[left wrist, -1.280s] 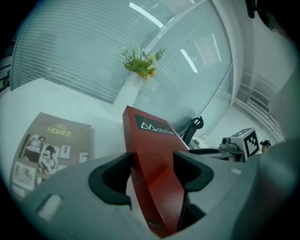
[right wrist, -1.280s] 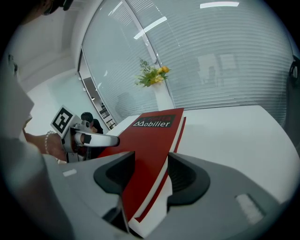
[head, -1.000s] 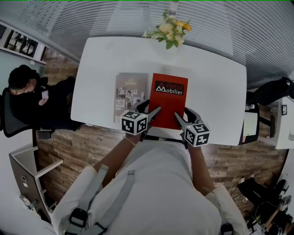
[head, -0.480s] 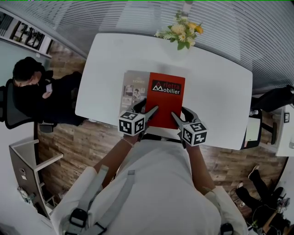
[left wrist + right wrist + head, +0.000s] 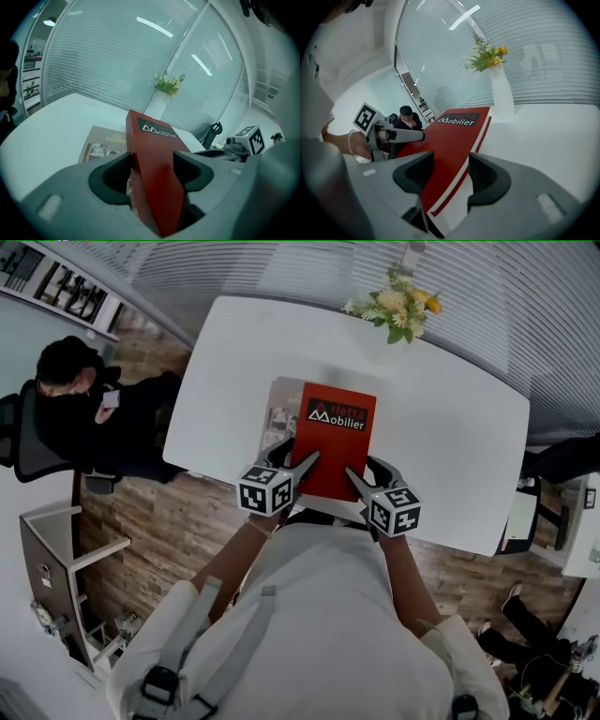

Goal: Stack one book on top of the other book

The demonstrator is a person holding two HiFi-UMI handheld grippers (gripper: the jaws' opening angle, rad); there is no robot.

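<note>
A red book (image 5: 333,439) with a black title label is held at its near edge by both grippers. My left gripper (image 5: 302,463) is shut on its near left corner, and my right gripper (image 5: 359,478) is shut on its near right corner. In the left gripper view the red book (image 5: 157,164) sits tilted between the jaws, above the grey book (image 5: 101,143). The right gripper view shows the red book (image 5: 452,136) clamped between the jaws, with its white page edge showing. The grey book (image 5: 279,413) lies flat on the white table (image 5: 450,456), its right part hidden under the red one.
A white vase of yellow and white flowers (image 5: 401,304) stands at the table's far edge. A person in black (image 5: 84,409) sits at the left beyond the table. Wood floor lies under the near edge, and a glass wall with blinds is behind.
Both grippers have carried the red book leftward, so it now overlaps more of the grey book. Both stay shut on it.
</note>
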